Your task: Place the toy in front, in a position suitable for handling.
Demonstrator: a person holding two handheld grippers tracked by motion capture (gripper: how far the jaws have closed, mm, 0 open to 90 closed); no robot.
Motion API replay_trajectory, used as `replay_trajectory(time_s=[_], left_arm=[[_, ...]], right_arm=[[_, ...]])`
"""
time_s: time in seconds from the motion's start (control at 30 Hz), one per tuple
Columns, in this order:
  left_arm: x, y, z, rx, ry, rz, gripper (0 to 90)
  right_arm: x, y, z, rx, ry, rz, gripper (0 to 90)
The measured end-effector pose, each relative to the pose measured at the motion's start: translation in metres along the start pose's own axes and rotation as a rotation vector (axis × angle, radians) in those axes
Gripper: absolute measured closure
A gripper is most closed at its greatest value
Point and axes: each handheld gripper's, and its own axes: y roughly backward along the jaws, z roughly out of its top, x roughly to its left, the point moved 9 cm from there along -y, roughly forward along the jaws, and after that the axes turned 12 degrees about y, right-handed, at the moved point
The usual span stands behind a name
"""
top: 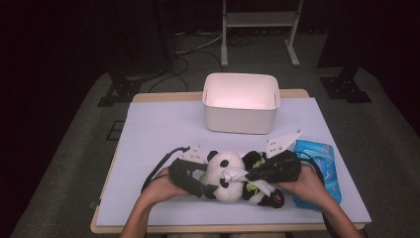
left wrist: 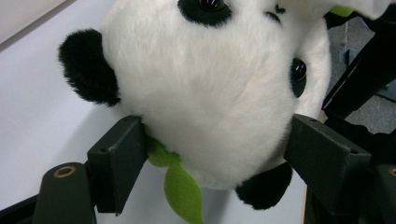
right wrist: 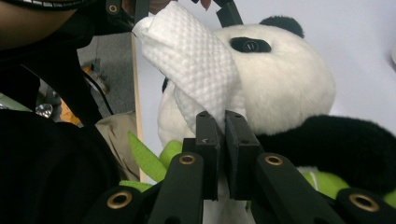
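In the high view, a plush panda (top: 225,173) lies on the near part of the pale table (top: 158,134), between the person's two hands, with a white bin (top: 241,106) standing well beyond it and a blue packet of wipes (top: 319,171) lying just to its right. The left gripper (top: 205,189) comes in from the left and reaches to the panda's head, while the right gripper (top: 246,174) comes in from the right and carries a white wipe (top: 234,174) that lies across the panda's face. In the left gripper view, the panda's head (left wrist: 210,93) sits between the two black jaws, which are spread wide and press on either side of it, so the toy is clamped at the head; a green felt leaf (left wrist: 182,189) hangs down beside the left jaw, and one black ear (left wrist: 88,67) points up to the left. In the right gripper view, the jaws are pressed together on the lower end of the white wipe (right wrist: 196,70), which rises from them and drapes over the panda's snout; the panda's head (right wrist: 285,79) lies just beyond and to the right of the jaw tips, and its black arm (right wrist: 336,144) stretches across at the right.
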Motion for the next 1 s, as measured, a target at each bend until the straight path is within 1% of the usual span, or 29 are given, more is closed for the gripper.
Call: replay_trajectory(time_s=[0.03,0.07,0.1,0.13,0.17,0.23,0.27,0.3,0.33,0.4,0.47,0.53,0.7,0.73,0.77,0.8,0.83,0.87,0.9,0.93,1.0], left_arm=[[-0.001,-0.001,-0.003,0.016,-0.010,0.001,21.3],[-0.001,-0.001,-0.003,0.016,-0.010,0.001,22.0],[-0.002,-0.001,-0.004,0.017,-0.030,0.011,22.5],[-0.002,-0.001,-0.004,0.017,-0.030,0.011,22.8],[-0.002,-0.001,-0.002,0.006,-0.022,0.005,23.1],[-0.002,0.000,-0.001,0.004,-0.028,0.003,23.4],[-0.005,0.001,0.001,-0.009,-0.031,0.001,23.5],[-0.005,0.001,0.001,-0.009,-0.031,0.001,23.5],[-0.006,0.001,0.002,-0.010,-0.046,0.006,23.6],[-0.007,0.002,0.003,-0.012,-0.049,0.007,23.7],[-0.010,0.004,0.005,-0.020,-0.064,0.004,24.9],[-0.012,0.004,0.005,-0.022,-0.067,0.003,25.5],[-0.012,0.004,0.005,-0.017,-0.063,0.001,25.5],[-0.012,0.004,0.004,-0.012,-0.061,0.004,25.4],[-0.012,0.004,0.004,-0.012,-0.061,0.004,25.4],[-0.011,0.004,0.003,-0.008,-0.060,0.006,25.4],[-0.011,0.003,0.003,-0.005,-0.056,0.005,25.2],[-0.009,0.003,0.002,-0.004,-0.050,0.008,25.1],[-0.010,0.003,0.003,-0.012,-0.046,0.002,25.0],[-0.010,0.003,0.003,-0.014,-0.045,-0.007,24.7],[-0.010,0.004,0.003,-0.016,-0.044,-0.012,23.3]], right_arm=[[0.001,0.000,0.000,-0.002,-0.003,0.004,84.1],[0.001,0.000,0.000,-0.002,-0.003,0.004,84.1],[0.005,-0.003,0.000,0.009,0.002,0.020,84.1],[0.006,-0.005,0.002,0.012,0.013,0.021,84.0],[0.006,-0.006,0.005,0.009,0.016,0.014,84.1],[0.002,-0.006,0.012,-0.007,0.020,0.004,84.1],[0.001,-0.006,0.015,-0.015,0.015,0.002,84.1],[0.001,-0.006,0.015,-0.015,0.015,0.002,84.1],[-0.002,-0.008,0.022,-0.024,0.020,-0.002,84.2],[-0.004,-0.008,0.026,-0.032,0.022,-0.005,84.1],[-0.009,-0.008,0.034,-0.048,0.022,-0.015,84.1],[-0.012,-0.008,0.036,-0.046,0.020,-0.020,84.1],[-0.015,-0.005,0.028,-0.034,0.007,-0.038,84.1],[-0.016,-0.002,0.019,-0.026,-0.007,-0.044,84.1],[-0.016,-0.001,0.014,-0.017,-0.010,-0.049,84.1],[-0.016,-0.001,0.014,-0.017,-0.010,-0.049,84.1],[-0.016,0.000,0.001,0.006,-0.026,-0.057,84.1],[-0.016,0.000,-0.005,0.016,-0.033,-0.062,84.2],[-0.016,0.001,-0.010,0.014,-0.043,-0.060,84.2],[-0.015,0.003,-0.013,0.000,-0.054,-0.051,84.4],[-0.014,0.004,-0.015,-0.008,-0.054,-0.048,84.4]])
